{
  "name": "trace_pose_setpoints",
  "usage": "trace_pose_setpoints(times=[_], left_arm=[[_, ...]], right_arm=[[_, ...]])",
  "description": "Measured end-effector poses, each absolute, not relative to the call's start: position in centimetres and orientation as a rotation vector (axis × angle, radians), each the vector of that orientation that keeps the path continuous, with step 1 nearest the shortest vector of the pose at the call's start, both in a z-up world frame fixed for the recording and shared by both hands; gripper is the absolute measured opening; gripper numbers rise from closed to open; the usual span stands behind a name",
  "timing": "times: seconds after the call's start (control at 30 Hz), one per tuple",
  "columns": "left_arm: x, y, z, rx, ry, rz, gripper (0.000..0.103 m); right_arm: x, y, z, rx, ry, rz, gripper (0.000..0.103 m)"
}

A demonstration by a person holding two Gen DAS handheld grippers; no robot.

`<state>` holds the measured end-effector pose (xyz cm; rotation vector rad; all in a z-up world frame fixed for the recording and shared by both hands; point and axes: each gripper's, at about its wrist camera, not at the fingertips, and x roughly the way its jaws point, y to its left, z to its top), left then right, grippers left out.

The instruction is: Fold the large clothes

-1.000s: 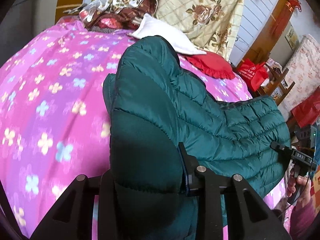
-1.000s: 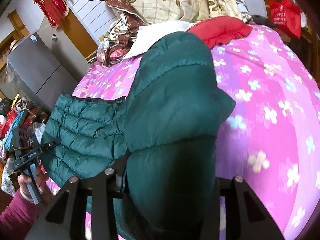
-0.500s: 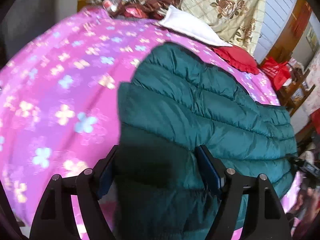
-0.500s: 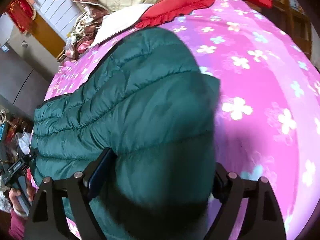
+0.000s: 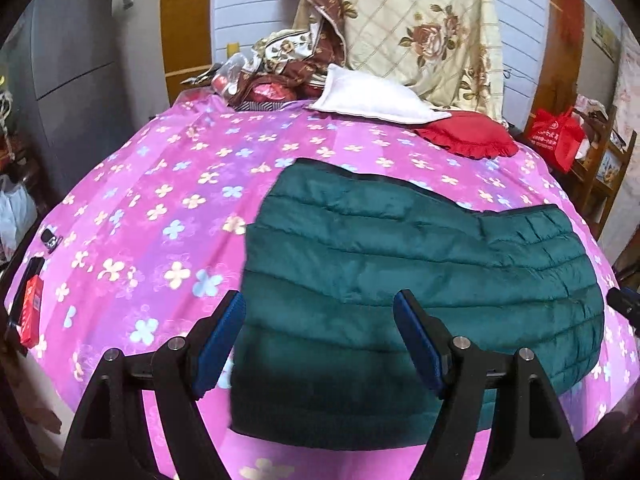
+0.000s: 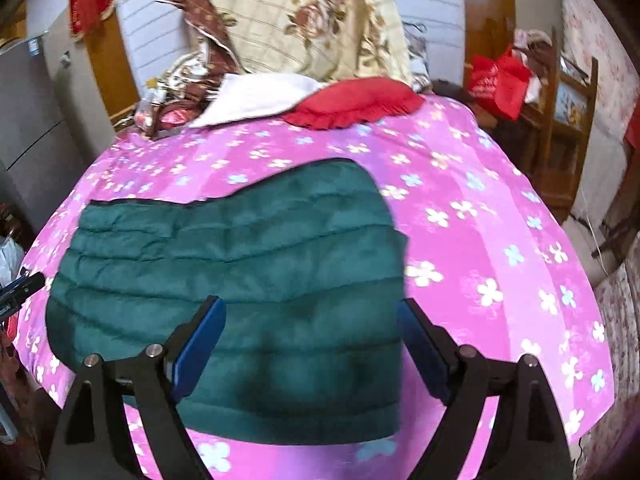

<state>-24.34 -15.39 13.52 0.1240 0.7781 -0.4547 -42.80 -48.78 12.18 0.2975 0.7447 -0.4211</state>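
Note:
A dark green quilted puffer jacket [image 5: 400, 248] lies flat on the pink flowered bed cover [image 5: 160, 200], folded over on itself. My left gripper [image 5: 318, 300] hangs open above the jacket's near left part, its blue pads clear of the cloth. In the right wrist view the same jacket [image 6: 240, 260] spreads out to the left. My right gripper [image 6: 310, 305] is open over the jacket's near right part and holds nothing. The left gripper's tip [image 6: 16, 288] shows at that view's left edge.
A white pillow [image 5: 372, 98], a red cushion [image 5: 468, 136] and a heap of floral bedding [image 5: 420, 32] lie at the head of the bed. A red box [image 5: 32, 304] sits at the bed's left edge. A red bag [image 6: 496, 80] and wooden shelves stand on the right.
Both grippers were shut on the lifted jacket fold. They opened, let it drop flat onto the bed, and drew back and up from it.

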Motion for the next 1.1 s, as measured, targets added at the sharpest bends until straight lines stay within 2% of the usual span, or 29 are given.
trace_pose_setpoints(times=[0.43, 1.1], left_arm=[[-28.1, -18.4, 13.3, 0.161, 0.721, -0.434, 0.055], [-29.3, -19.0, 13.2, 0.192, 0.682, -0.419, 0.055]], right_arm=[[-40.8, -41.1, 11.0, 0.23, 0.712, -0.359, 0.091], [-40.5, -40.2, 10.6, 0.225, 0.705, -0.355, 0.093]])
